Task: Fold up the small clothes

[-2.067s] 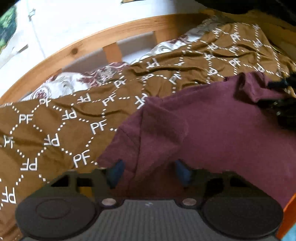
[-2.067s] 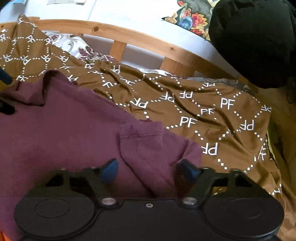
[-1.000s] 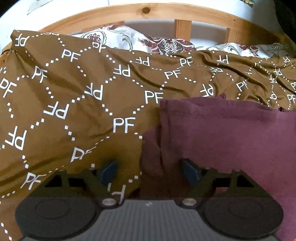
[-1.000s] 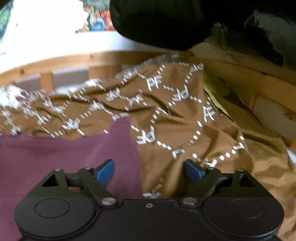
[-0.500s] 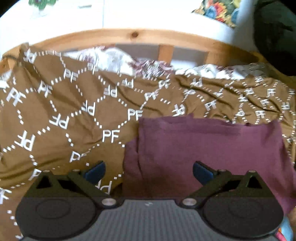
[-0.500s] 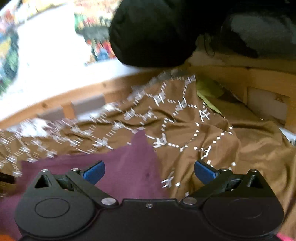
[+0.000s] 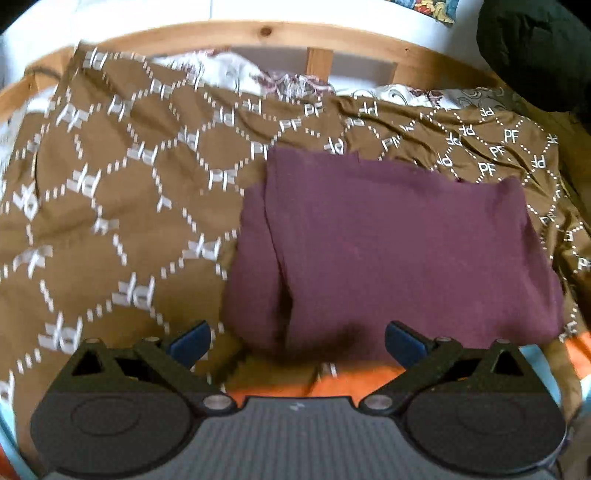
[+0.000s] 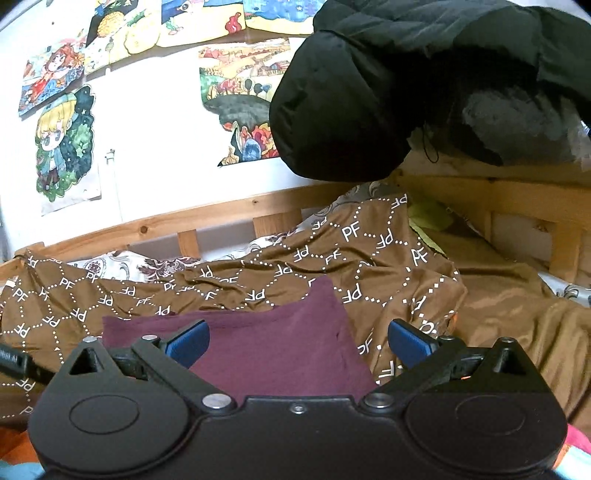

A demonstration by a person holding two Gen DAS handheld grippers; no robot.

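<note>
A maroon garment (image 7: 399,243) lies folded into a rough rectangle on a brown bedspread (image 7: 122,206) printed with white letters. In the left wrist view my left gripper (image 7: 297,339) hangs open above the garment's near edge, its blue pads clear of the cloth. The right wrist view shows the same garment (image 8: 273,347) from low down, with my right gripper (image 8: 297,341) open over its near right part and nothing between the blue pads. A narrow layer of the garment sticks out along its left side.
A wooden bed rail (image 7: 266,33) runs along the far side, with a floral sheet (image 7: 236,70) under the bedspread. A black padded jacket (image 8: 406,85) hangs at the upper right. Drawings (image 8: 62,147) are stuck on the white wall. Orange fabric (image 7: 354,380) lies at the near edge.
Both grippers let go of the maroon garment, opened wide and drew back and up. The garment now lies folded flat, and more of the bed and wall shows.
</note>
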